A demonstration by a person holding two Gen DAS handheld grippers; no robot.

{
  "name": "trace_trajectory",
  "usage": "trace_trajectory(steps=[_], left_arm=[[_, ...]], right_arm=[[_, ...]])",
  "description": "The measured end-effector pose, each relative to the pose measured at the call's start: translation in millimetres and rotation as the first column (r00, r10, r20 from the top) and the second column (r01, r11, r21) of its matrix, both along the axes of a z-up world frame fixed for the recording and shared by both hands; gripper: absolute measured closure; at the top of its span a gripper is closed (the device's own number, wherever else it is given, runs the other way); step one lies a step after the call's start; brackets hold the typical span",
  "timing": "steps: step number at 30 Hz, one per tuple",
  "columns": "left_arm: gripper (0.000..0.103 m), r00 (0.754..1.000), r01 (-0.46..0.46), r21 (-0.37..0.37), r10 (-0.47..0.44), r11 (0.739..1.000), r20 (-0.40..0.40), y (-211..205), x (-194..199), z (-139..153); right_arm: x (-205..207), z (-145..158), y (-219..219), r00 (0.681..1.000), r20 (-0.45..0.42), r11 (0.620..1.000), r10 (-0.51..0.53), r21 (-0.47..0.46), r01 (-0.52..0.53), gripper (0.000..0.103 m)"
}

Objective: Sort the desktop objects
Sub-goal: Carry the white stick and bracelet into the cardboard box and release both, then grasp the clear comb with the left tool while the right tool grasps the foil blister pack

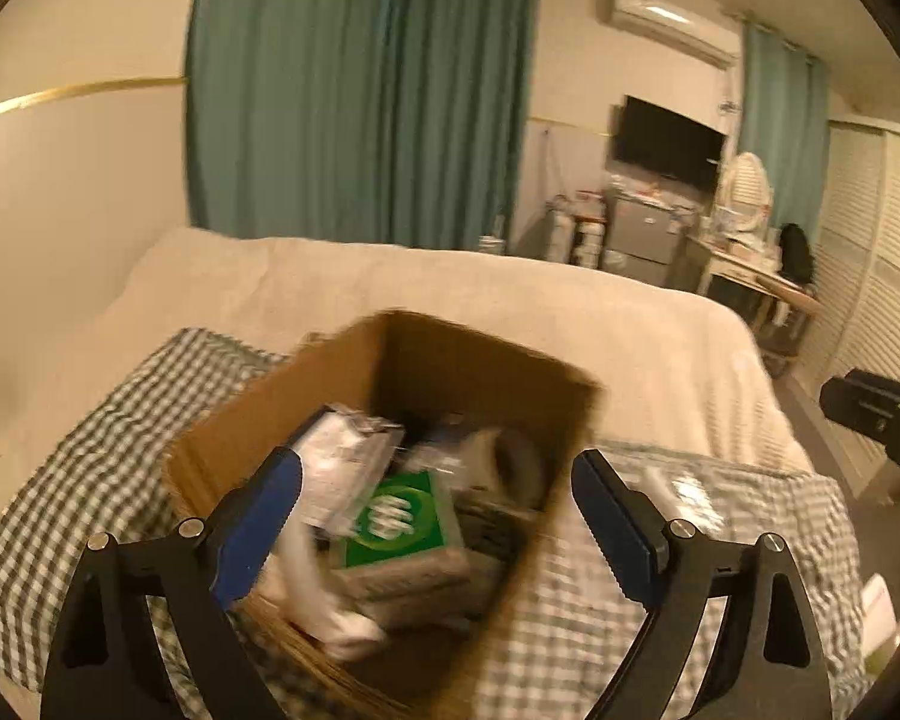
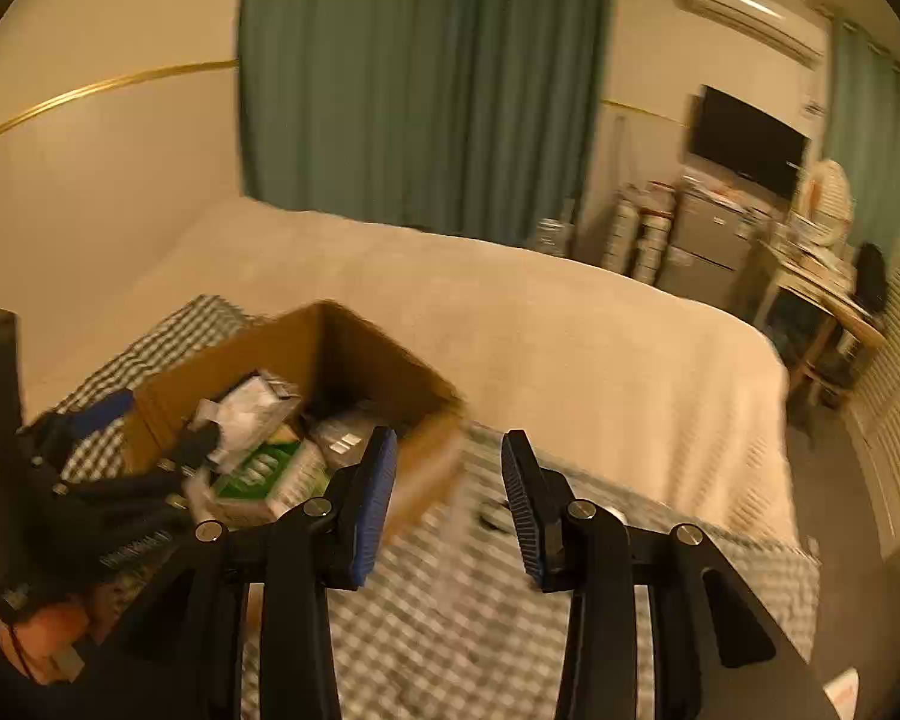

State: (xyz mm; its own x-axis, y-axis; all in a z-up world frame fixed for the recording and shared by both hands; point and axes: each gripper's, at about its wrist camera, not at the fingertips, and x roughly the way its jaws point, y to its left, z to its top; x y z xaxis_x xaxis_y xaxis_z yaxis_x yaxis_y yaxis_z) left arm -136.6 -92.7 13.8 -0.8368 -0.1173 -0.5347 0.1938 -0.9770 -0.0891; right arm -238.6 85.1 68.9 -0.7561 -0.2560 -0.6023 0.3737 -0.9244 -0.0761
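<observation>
An open cardboard box (image 1: 330,372) stands on a green checked cloth (image 1: 90,480). It holds a green and white carton (image 1: 402,522), white packets (image 1: 342,456) and other blurred items. My left gripper (image 1: 438,480) is open above the box, with nothing between its blue pads. In the right wrist view the box (image 2: 306,342) is at the left with the left gripper (image 2: 150,468) over it. My right gripper (image 2: 450,480) is open and empty over the checked cloth (image 2: 450,600), right of the box. A small dark blurred item (image 2: 492,516) lies on the cloth between its fingers.
The cloth lies on a bed with a beige cover (image 1: 450,288). Green curtains (image 1: 360,90) hang behind. A TV (image 1: 666,141), drawers and a cluttered desk (image 1: 744,252) stand at the far right. The right gripper's body (image 1: 882,414) shows at the right edge.
</observation>
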Motion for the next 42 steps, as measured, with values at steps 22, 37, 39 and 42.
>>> trace_trajectory(steps=[22,37,39,42], left_arm=[[0.004,0.975,0.013,0.118,-0.039,0.993,0.22,114,-50,-135],[0.004,0.961,-0.111,0.052,0.094,0.992,0.262,119,-113,-204],[0.004,0.956,-0.105,0.021,0.095,0.994,0.276,124,-121,-206],[0.004,0.955,-0.093,-0.009,0.092,0.996,0.284,127,-129,-205]], right_arm=[[-31,-124,140,0.979,0.173,0.982,-0.105,-0.139,0.129,0.051],[-128,-228,158,0.984,0.157,0.964,-0.086,-0.235,0.122,0.042],[-135,-234,162,0.982,0.178,0.951,-0.062,-0.289,0.113,0.041],[-139,-239,164,0.98,0.197,0.938,-0.037,-0.33,0.102,0.038]])
